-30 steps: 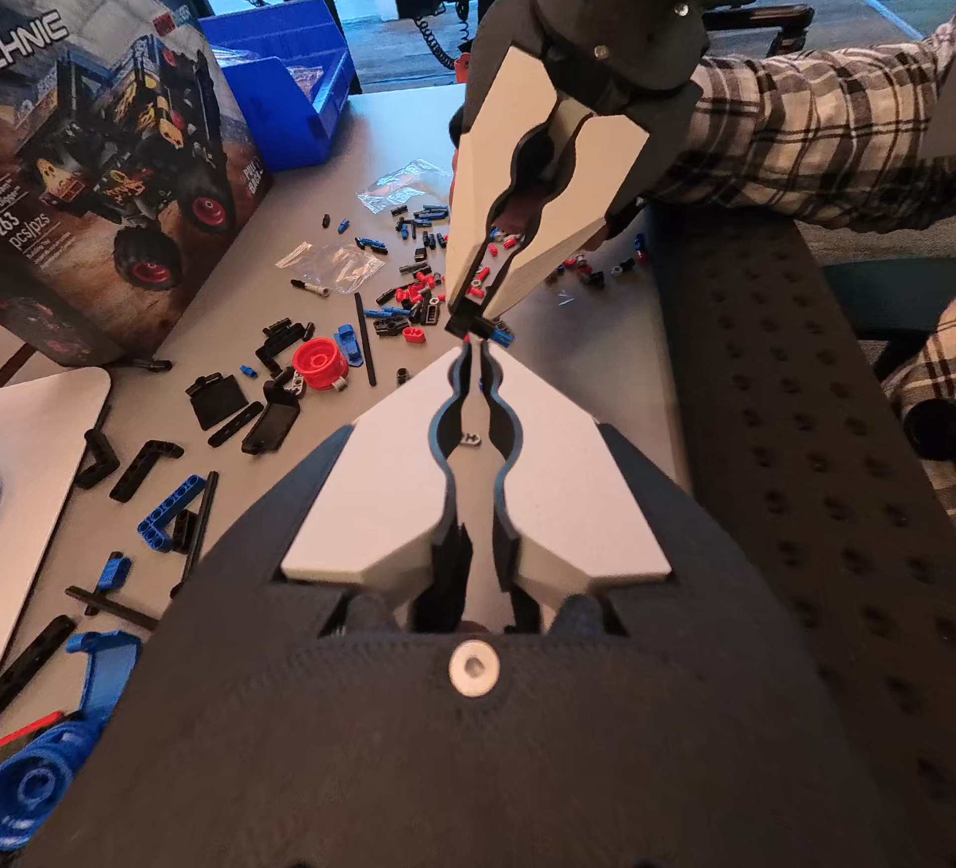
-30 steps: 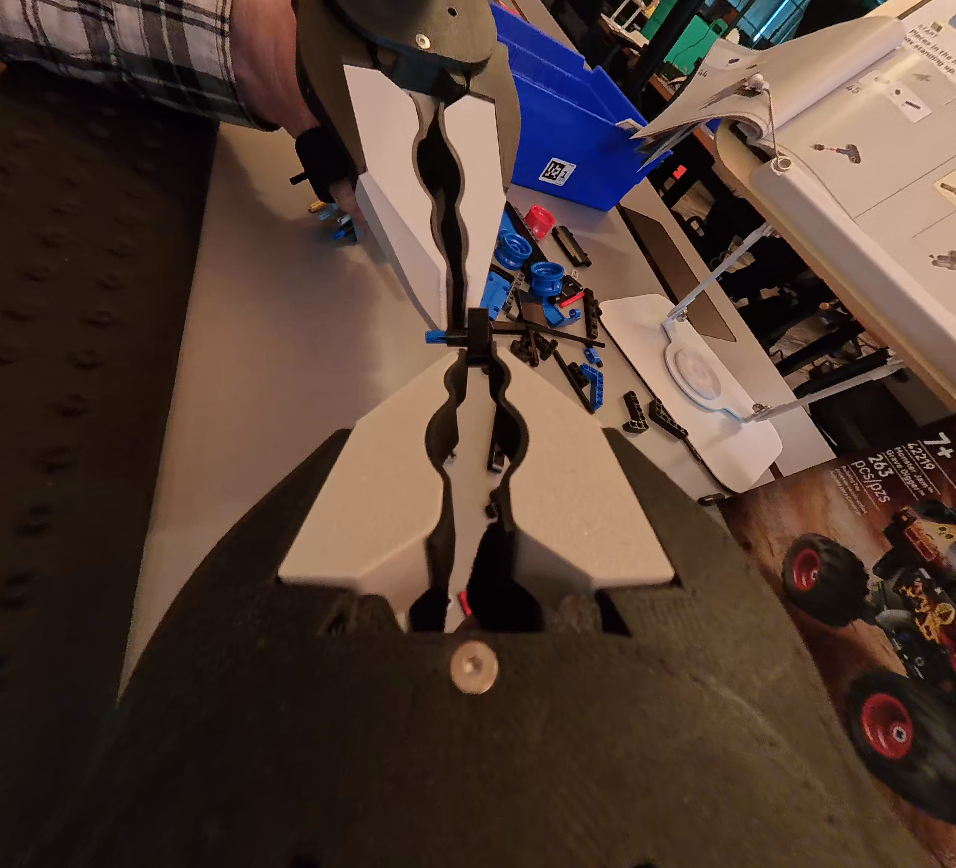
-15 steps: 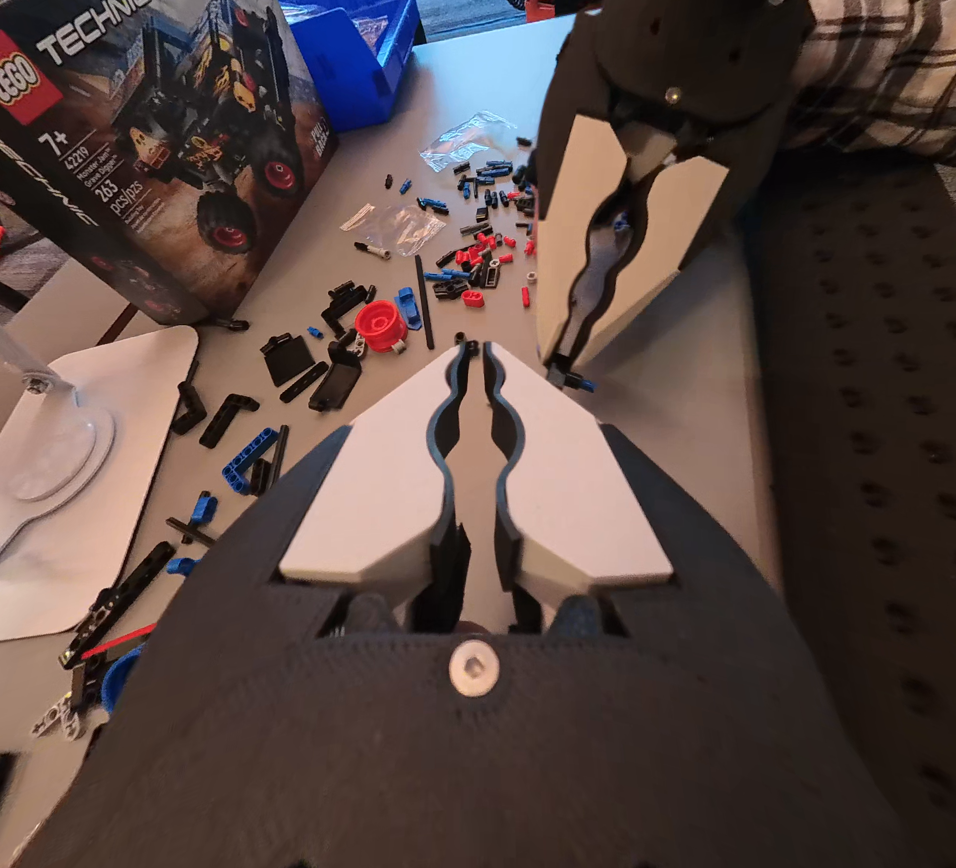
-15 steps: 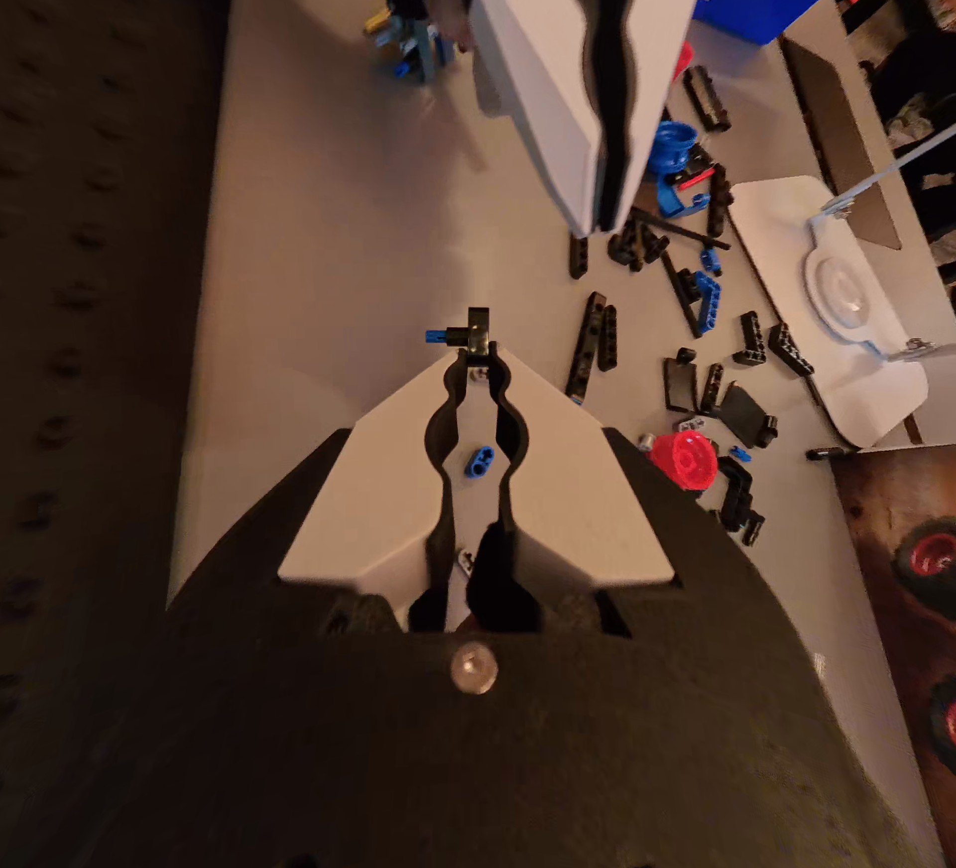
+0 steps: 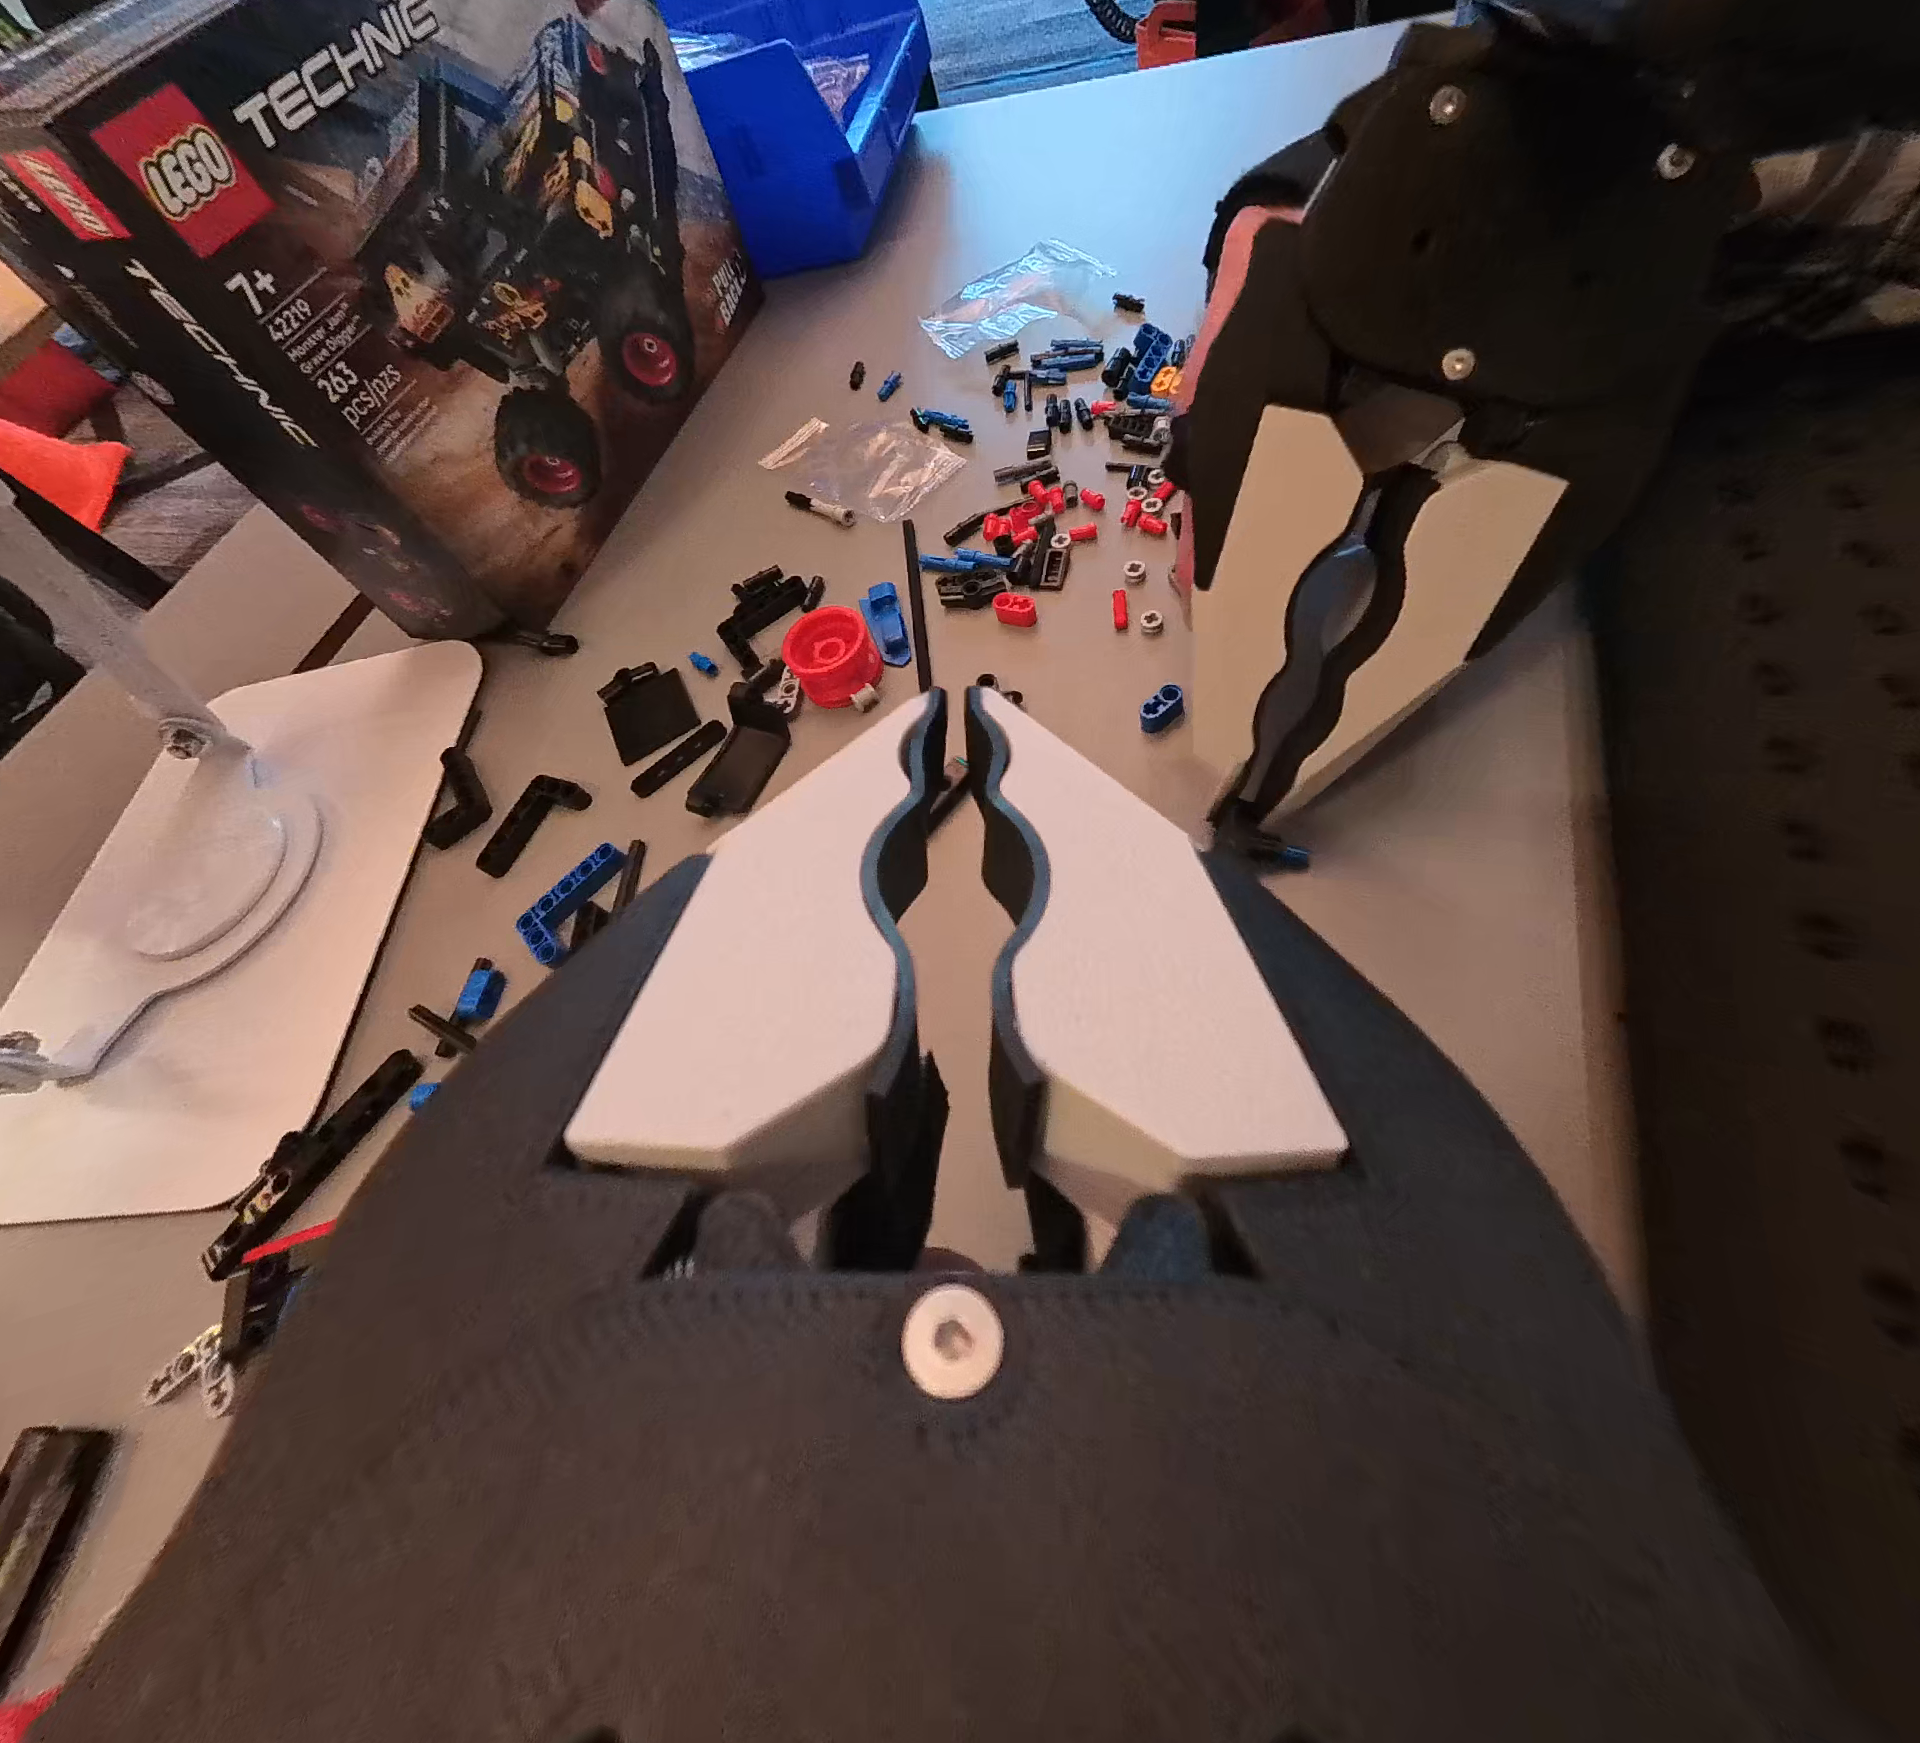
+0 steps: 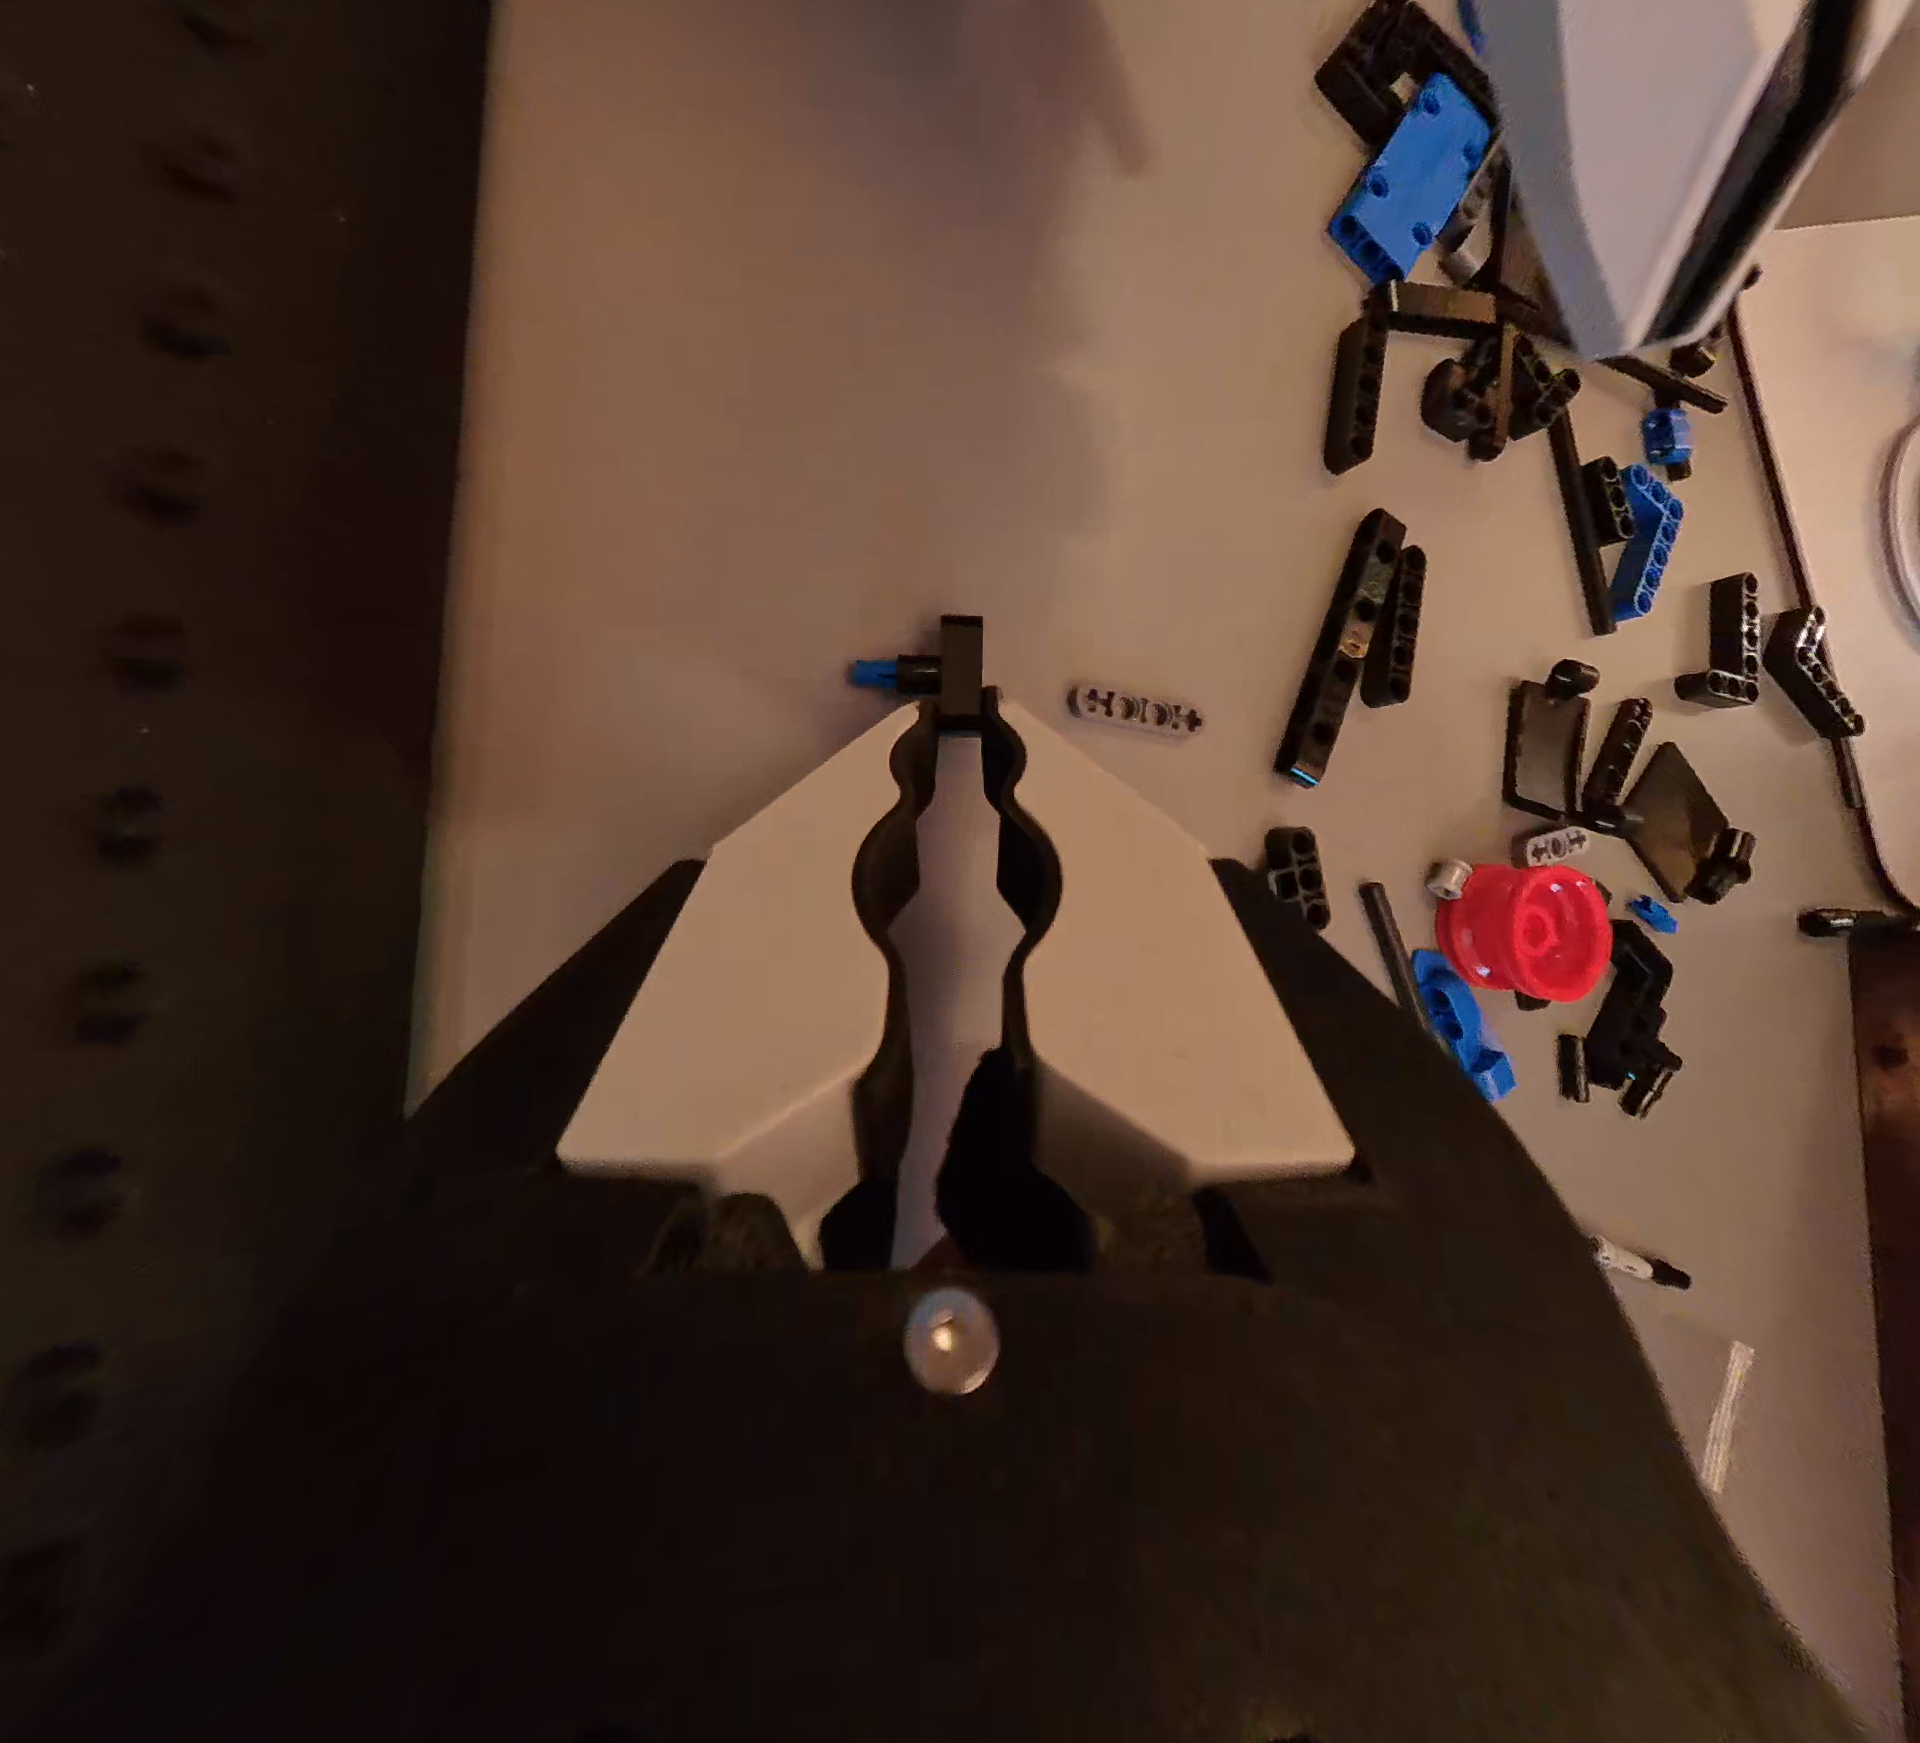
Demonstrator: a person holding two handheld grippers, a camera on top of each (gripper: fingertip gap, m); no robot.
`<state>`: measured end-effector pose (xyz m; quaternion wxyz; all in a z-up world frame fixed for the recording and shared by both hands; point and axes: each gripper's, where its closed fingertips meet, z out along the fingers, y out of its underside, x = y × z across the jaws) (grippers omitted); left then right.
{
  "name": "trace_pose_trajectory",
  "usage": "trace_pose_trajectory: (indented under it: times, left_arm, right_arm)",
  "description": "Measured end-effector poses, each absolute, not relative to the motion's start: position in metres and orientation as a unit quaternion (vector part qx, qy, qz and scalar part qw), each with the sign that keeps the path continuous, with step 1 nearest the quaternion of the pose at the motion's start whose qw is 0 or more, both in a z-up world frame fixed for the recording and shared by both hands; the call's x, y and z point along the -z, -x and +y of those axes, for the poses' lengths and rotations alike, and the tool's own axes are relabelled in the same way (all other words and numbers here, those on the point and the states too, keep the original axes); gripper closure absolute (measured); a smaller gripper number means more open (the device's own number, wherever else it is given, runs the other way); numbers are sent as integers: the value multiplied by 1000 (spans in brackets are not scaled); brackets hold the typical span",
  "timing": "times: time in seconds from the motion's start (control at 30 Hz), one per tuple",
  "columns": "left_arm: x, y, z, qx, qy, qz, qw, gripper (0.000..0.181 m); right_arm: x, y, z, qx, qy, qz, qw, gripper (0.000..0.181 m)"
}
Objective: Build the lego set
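My right gripper (image 6: 961,719) is shut on a small black connector (image 6: 961,680) with a blue pin (image 6: 871,673) sticking out of its left side. It holds it just above the bare table. In the left wrist view the right gripper (image 5: 1242,823) points down at the table near the dark mat, with the connector and pin (image 5: 1273,850) at its tips. My left gripper (image 5: 954,704) has its jaws nearly together with nothing between them, above the loose parts. It shows blurred at the top right of the right wrist view (image 6: 1662,83).
Loose black, blue and red parts (image 5: 1060,498) are scattered mid-table, among them a red wheel hub (image 5: 831,654), black beams (image 6: 1351,633) and a grey beam (image 6: 1132,713). The set box (image 5: 395,291), a blue bin (image 5: 800,104) and a white stand base (image 5: 208,914) stand left. A dark perforated mat (image 5: 1766,862) lies right. Left tips to right tips: about 10 cm.
The two grippers met tip to tip a second ago and have since drawn apart. The right gripper has carried the connector with pin down towards the table. The left gripper has pulled back.
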<state>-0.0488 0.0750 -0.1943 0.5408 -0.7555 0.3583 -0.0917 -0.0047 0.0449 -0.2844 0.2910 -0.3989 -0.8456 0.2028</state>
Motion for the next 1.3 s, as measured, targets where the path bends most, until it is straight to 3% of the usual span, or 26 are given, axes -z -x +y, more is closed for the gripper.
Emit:
trace_pose_trajectory:
  times: [0.53,1.0,1.3]
  left_arm:
    - [187,52,75,76,751,354,553,181]
    - [175,58,94,26,745,365,558,181]
    - [172,90,109,-16,751,336,568,181]
  right_arm:
    - [259,2,53,-261,406,-815,321,166]
    - [155,-27,155,-259,493,-648,520,171]
    - [158,-16,188,-183,508,-648,537,172]
